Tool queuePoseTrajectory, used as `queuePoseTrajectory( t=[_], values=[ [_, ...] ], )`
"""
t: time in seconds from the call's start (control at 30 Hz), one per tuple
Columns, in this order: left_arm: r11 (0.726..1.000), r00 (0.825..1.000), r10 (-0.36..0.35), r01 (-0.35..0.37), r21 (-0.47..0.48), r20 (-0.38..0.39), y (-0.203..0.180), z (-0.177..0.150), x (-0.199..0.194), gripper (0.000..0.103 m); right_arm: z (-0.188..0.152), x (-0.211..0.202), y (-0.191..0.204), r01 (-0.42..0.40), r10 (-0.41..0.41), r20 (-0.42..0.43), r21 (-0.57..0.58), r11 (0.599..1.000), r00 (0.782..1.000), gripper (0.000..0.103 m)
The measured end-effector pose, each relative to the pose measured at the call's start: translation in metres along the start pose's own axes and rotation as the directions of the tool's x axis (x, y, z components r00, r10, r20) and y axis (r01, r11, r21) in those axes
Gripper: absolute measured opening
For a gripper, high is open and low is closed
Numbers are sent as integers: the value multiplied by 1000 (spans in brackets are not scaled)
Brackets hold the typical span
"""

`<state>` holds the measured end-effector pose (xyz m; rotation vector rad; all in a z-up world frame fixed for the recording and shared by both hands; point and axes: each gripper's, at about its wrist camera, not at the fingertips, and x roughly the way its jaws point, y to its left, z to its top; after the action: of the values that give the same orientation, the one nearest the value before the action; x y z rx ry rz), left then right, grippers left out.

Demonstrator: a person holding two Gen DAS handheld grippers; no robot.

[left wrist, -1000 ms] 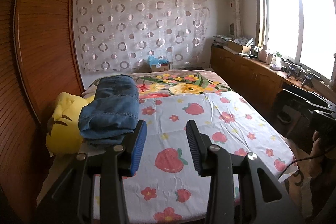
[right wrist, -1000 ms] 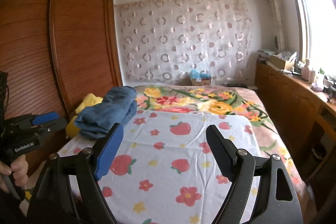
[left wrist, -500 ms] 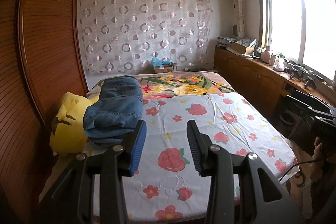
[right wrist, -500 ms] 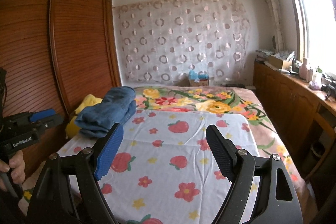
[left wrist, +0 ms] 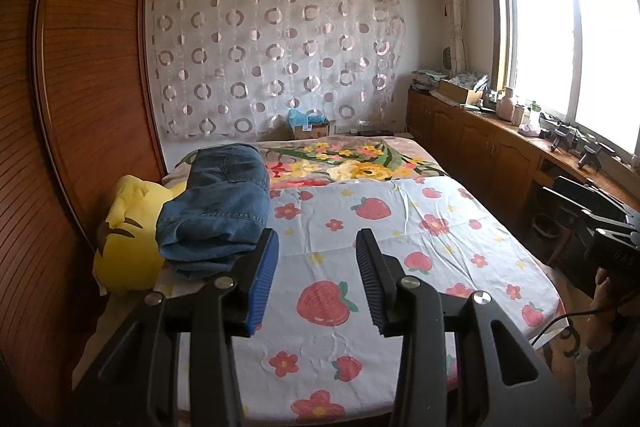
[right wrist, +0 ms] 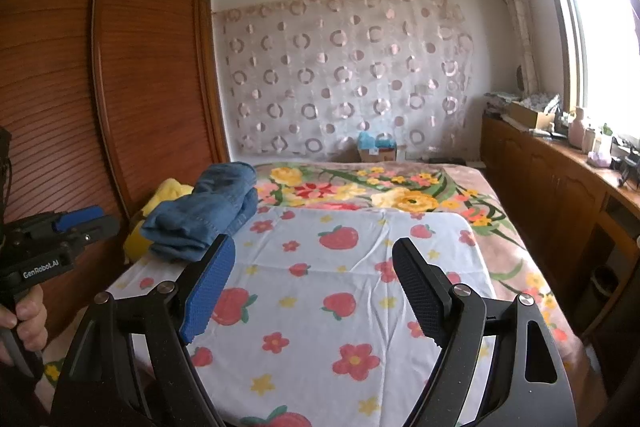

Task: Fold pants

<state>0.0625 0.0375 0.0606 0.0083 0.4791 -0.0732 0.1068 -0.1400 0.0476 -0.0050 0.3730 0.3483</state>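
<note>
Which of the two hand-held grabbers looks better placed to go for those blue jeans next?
Left, probably. The left gripper has its fingers right beside the near end of the jeans. The right gripper faces the strawberry sheet, with the jeans farther off. Both are open and empty.

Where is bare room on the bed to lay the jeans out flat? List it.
Free: the strawberry sheet, from the folded jeans across to its window-side edge, and the floral blanket beyond. Crowded: the wardrobe-side corner, where the jeans lie beside the yellow plush.
</note>
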Motion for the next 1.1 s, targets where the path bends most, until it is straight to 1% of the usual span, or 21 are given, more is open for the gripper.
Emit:
queuePoseTrajectory(
  t=[1.1],
  values=[
    [1000, 1000, -2, 2, 2, 1, 0, -1, -1, 40, -2, 0, -1, 1, -1, 3, 1, 1000, 1000, 83]
  ],
)
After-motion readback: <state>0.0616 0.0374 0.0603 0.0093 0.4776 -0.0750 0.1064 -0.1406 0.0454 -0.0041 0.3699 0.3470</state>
